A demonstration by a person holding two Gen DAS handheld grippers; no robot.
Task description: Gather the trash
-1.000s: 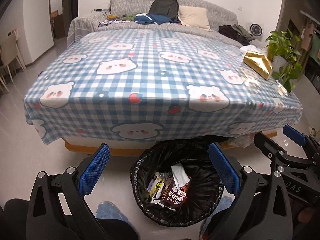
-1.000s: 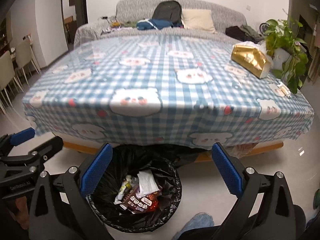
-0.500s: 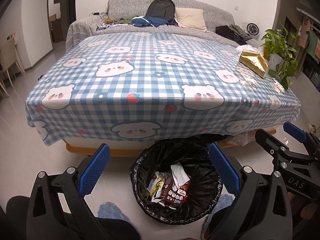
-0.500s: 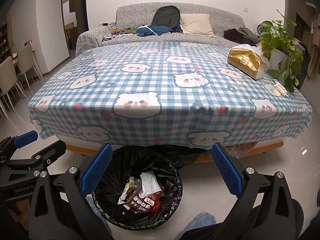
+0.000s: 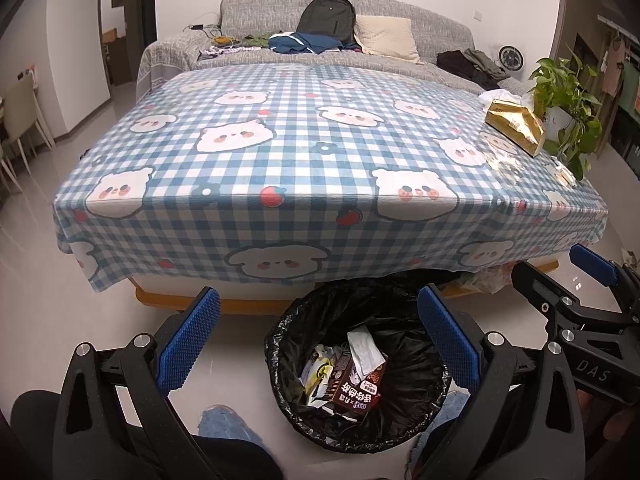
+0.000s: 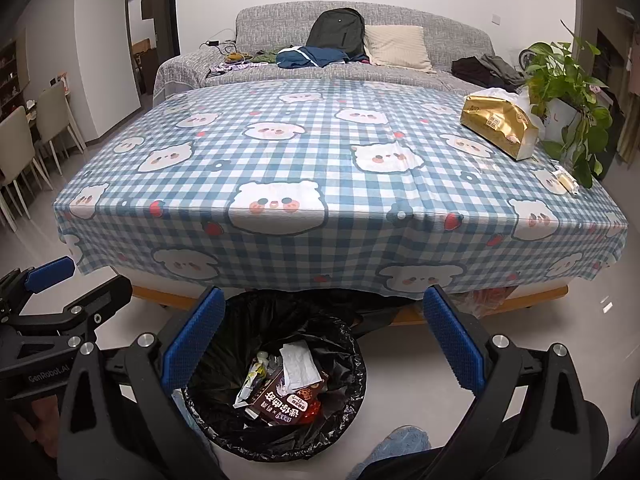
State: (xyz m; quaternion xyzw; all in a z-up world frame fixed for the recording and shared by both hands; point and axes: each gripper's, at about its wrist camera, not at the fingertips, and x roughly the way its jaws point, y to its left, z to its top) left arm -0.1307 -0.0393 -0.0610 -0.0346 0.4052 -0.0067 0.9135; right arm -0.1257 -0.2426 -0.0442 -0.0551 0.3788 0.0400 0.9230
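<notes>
Left wrist view: left hand-held gripper (image 5: 318, 336) spread wide, nothing between the blue pads (image 5: 188, 338), hovering over the black-lined trash bin (image 5: 280, 344) on the floor at the near edge of the table (image 5: 280, 152). Inside the bin, a dark snack carton (image 5: 354, 386), a crumpled white paper (image 5: 364, 348) and a yellowish wrapper, print hard to read. Beyond the bin, toward the table's far right, a gold tissue pack (image 5: 516, 126). Right of the bin, part of the other gripper, cut off by the frame.

Right wrist view: right hand-held gripper (image 6: 324, 338) likewise agape and empty, above the same bin (image 6: 352, 364), its rear rim tucked under the hanging checked cloth. Small object beside the potted plant (image 6: 568, 92), too small to tell
</notes>
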